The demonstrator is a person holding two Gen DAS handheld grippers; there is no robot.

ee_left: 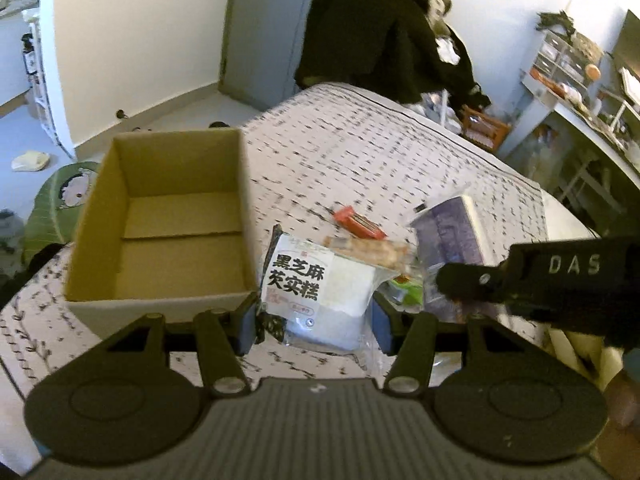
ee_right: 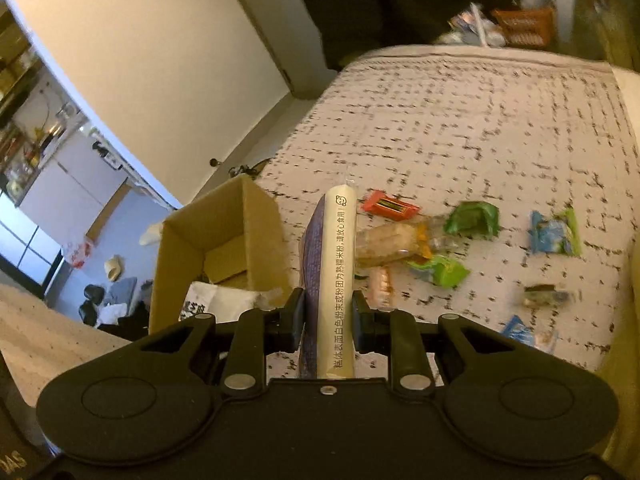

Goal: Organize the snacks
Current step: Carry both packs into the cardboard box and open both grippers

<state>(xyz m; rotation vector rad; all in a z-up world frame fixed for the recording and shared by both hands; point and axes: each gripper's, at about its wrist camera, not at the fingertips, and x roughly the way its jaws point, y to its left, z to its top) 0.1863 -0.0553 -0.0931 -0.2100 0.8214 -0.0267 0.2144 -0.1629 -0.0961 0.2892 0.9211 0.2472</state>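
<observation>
Snacks are mid-transfer — my left tool (ee_left: 314, 320) grips the sesame cake packet (ee_left: 320, 292), my right tool (ee_right: 326, 316) pinches the purple box (ee_right: 330, 276); next, release both over the cardboard box (ee_left: 160, 216).

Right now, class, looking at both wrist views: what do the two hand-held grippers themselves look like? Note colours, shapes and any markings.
Both are matte black plastic. The left gripper has a ribbed grey-black body, two round discs, angled linkage bars with silver rivets, and blue-padded fingers. The right gripper has the same discs, bars and rivets, but black fingers. Its casing shows white "DAS" lettering.
</observation>
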